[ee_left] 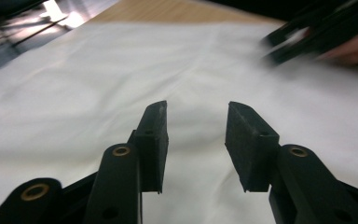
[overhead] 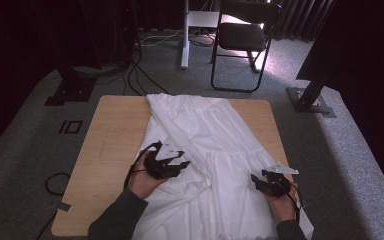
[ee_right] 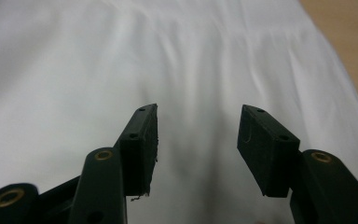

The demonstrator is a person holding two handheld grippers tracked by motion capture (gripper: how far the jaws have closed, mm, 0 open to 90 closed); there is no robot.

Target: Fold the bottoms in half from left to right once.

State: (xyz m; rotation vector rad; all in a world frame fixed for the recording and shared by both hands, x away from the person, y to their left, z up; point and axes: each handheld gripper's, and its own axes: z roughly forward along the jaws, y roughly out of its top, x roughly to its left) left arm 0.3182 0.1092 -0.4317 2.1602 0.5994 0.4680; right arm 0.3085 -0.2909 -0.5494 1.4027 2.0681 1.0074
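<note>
A white pleated garment (overhead: 215, 145) lies spread over the wooden table (overhead: 110, 135), running from the far edge to the near edge, with a loose fold near its middle. My left gripper (overhead: 183, 164) rests over the garment's left part, pointing right. In the left gripper view its jaws (ee_left: 196, 105) stand apart over the cloth (ee_left: 121, 74) with nothing between them. My right gripper (overhead: 254, 178) sits over the garment's right edge near the front, pointing left. Its jaws (ee_right: 198, 108) are also apart above smooth cloth (ee_right: 121, 56), gripping nothing. The right gripper (ee_left: 317, 32) shows blurred at the upper right of the left gripper view.
Bare wood (ee_right: 349, 23) borders the garment on the right. Beyond the table stand a black folding chair (overhead: 242, 37), a white post (overhead: 185, 45) and two black stand bases (overhead: 312, 100) (overhead: 70, 90). Cables (overhead: 140, 75) trail on the grey carpet.
</note>
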